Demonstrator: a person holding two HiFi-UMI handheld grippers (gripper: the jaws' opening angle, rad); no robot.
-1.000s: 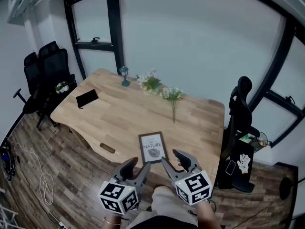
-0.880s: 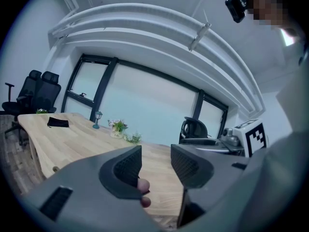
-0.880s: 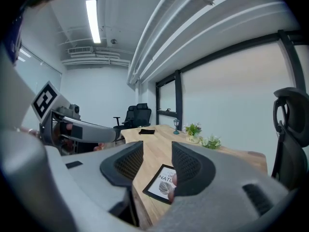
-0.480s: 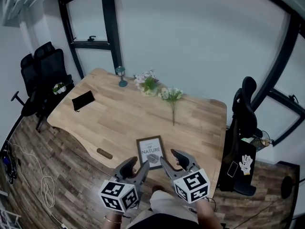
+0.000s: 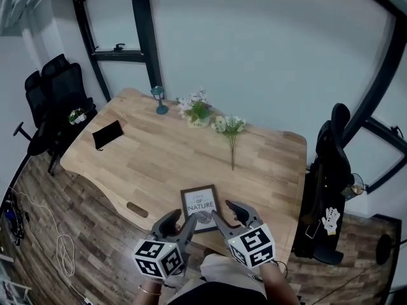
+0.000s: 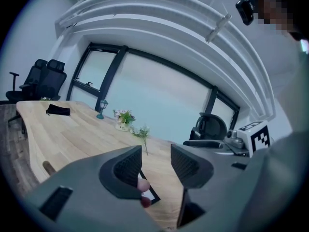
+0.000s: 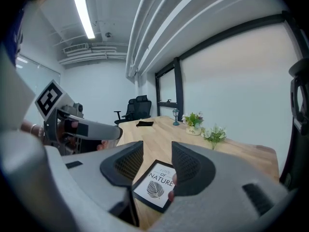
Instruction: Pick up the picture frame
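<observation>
A long wooden table fills the middle of the head view, standing on a dark plank floor. Two black office chairs stand at its far left end and another black chair stands at its right end.

The left gripper and the right gripper are held side by side at the table's near edge, both pointing toward the table. In each gripper view the jaws stand apart with nothing between them; only the tabletop shows through the gaps.

The picture frame lies flat on the table close to the near edge, just ahead of the two grippers. It has a thin black border and a white print with the word "NATURE" above a leaf drawing. In the head view the tip of the left gripper overlaps the frame's near left corner; whether it touches cannot be told.

A black pouch lies near the table's left end. Along the far edge stand a pot of flowers, a loose flower sprig and a small teal lantern.
</observation>
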